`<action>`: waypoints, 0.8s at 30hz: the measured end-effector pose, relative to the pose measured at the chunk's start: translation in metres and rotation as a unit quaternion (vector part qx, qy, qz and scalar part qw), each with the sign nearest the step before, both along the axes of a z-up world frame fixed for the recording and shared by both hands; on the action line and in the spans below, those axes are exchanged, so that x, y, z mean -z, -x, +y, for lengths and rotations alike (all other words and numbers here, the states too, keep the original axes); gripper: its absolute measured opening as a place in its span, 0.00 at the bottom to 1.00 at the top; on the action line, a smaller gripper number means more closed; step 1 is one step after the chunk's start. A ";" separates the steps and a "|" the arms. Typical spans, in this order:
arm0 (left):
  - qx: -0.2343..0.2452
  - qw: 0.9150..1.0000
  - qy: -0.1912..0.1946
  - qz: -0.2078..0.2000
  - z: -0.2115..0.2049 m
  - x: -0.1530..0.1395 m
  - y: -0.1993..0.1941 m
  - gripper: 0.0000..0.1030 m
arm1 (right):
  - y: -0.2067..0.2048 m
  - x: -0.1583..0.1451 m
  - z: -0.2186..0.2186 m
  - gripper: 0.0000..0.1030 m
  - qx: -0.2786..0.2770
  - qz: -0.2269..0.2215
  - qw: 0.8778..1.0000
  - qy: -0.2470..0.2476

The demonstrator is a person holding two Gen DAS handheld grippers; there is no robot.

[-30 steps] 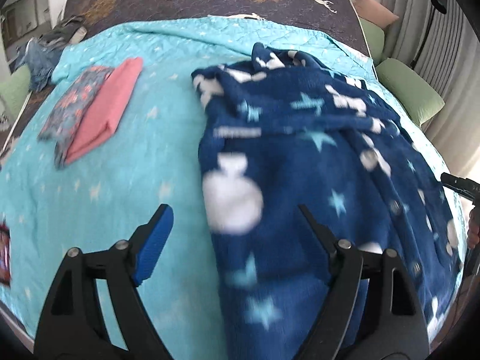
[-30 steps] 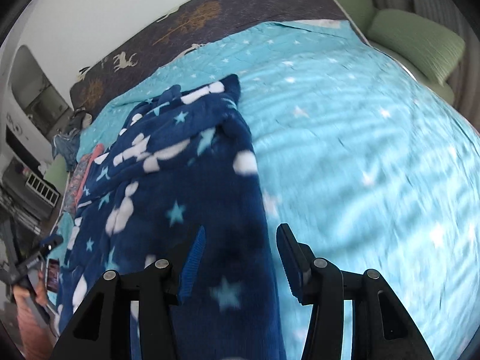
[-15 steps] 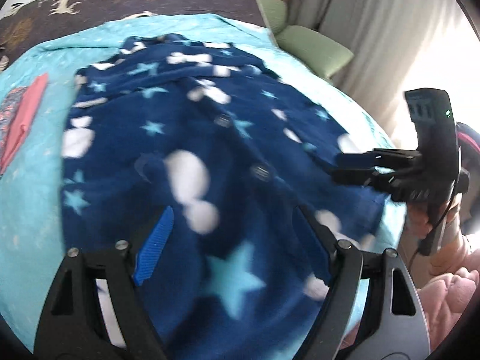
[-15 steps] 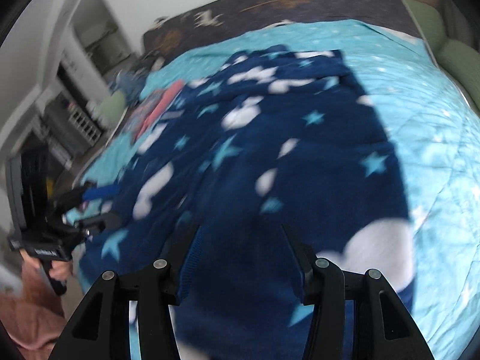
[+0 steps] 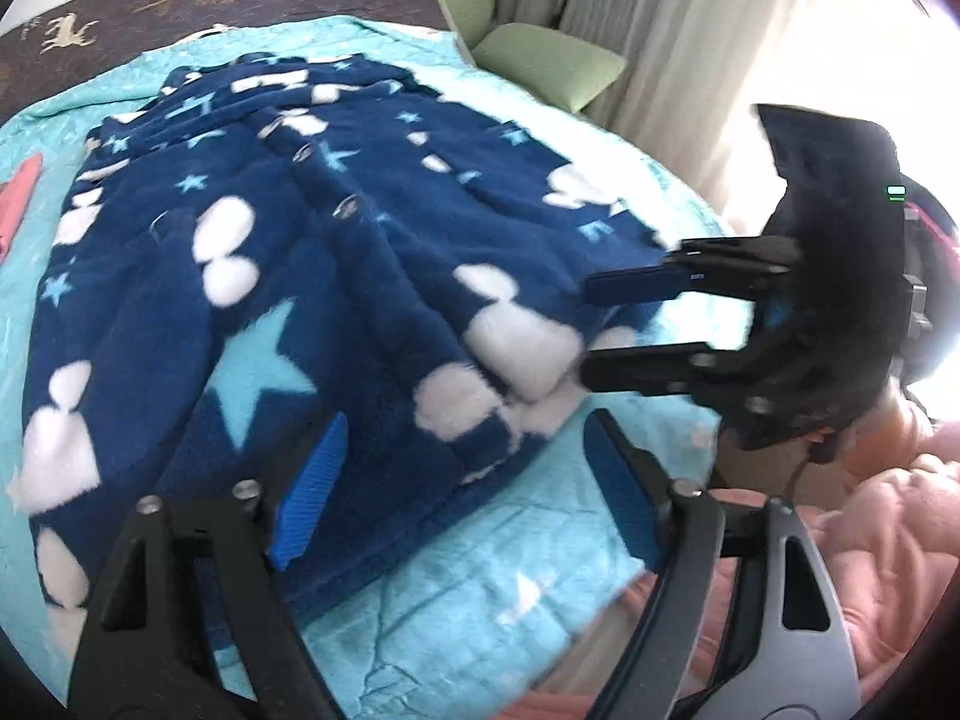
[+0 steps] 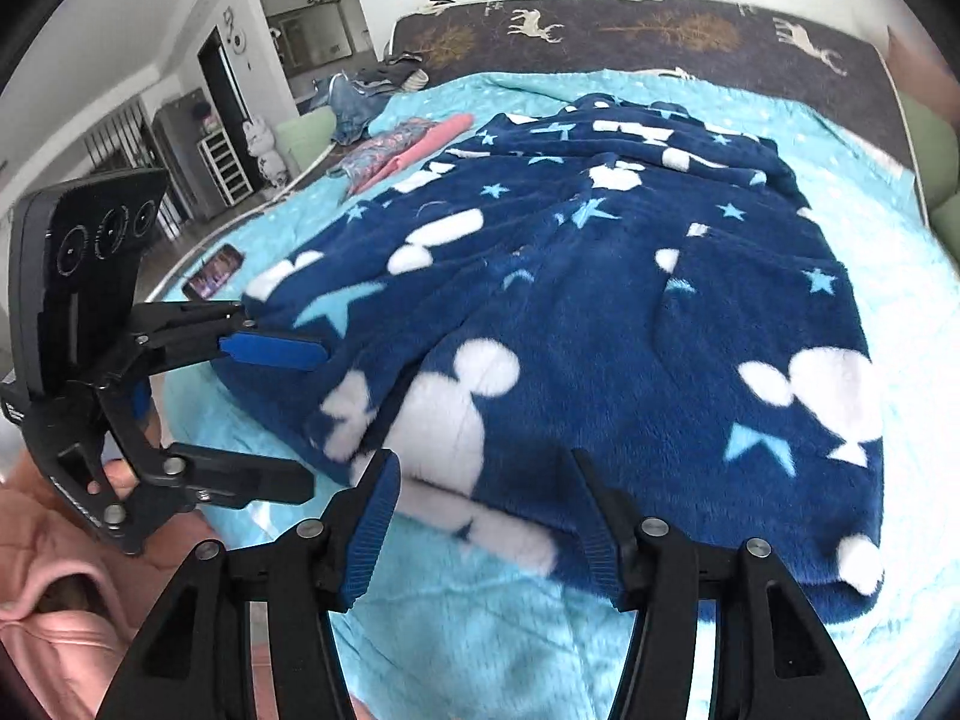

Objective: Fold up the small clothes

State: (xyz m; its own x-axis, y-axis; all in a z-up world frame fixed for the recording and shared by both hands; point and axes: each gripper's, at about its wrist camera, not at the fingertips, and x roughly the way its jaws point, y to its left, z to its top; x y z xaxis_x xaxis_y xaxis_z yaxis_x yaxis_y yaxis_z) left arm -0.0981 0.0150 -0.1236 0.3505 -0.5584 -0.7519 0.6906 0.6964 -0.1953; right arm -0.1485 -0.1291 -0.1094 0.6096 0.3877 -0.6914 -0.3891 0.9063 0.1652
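Note:
A navy fleece garment (image 5: 312,276) with white mouse heads and light blue stars lies spread on the turquoise bedspread (image 5: 480,588); it also shows in the right wrist view (image 6: 600,312). My left gripper (image 5: 462,480) is open and empty over the garment's near hem; it shows from the side in the right wrist view (image 6: 306,420), at the garment's left corner. My right gripper (image 6: 480,510) is open and empty at the near hem; it shows in the left wrist view (image 5: 585,330), its jaws either side of the garment's right corner.
Folded pink and patterned clothes (image 6: 402,144) lie at the bed's far left. A phone (image 6: 213,270) lies near the left edge. Green cushions (image 5: 552,60) and curtains stand to the right. A dark deer-print blanket (image 6: 630,30) covers the bed's head.
Both grippers swung toward the garment's near hem and toward each other. The left view turned right, the right view turned left. Both stayed open.

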 end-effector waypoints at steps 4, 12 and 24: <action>-0.031 0.999 -0.005 0.001 0.000 0.007 -0.011 0.34 | 0.007 0.001 -0.001 0.56 0.004 -0.007 1.000 0.007; -0.045 0.995 0.084 0.028 0.021 -0.014 -0.013 0.21 | 0.015 0.000 0.022 0.56 -0.061 -0.057 0.994 0.063; -0.030 0.993 0.111 0.017 0.011 -0.038 -0.011 0.21 | 0.006 -0.004 0.031 0.16 -0.083 -0.071 0.993 0.048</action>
State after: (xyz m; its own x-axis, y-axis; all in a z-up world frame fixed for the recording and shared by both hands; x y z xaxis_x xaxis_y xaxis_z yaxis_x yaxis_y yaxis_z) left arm -0.0874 0.0263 -0.0853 0.3647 -0.6914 -0.6237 0.6398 0.6727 -0.3716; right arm -0.1541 -0.0980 -0.1054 0.6369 0.4282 -0.6410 -0.5483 0.8362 0.0139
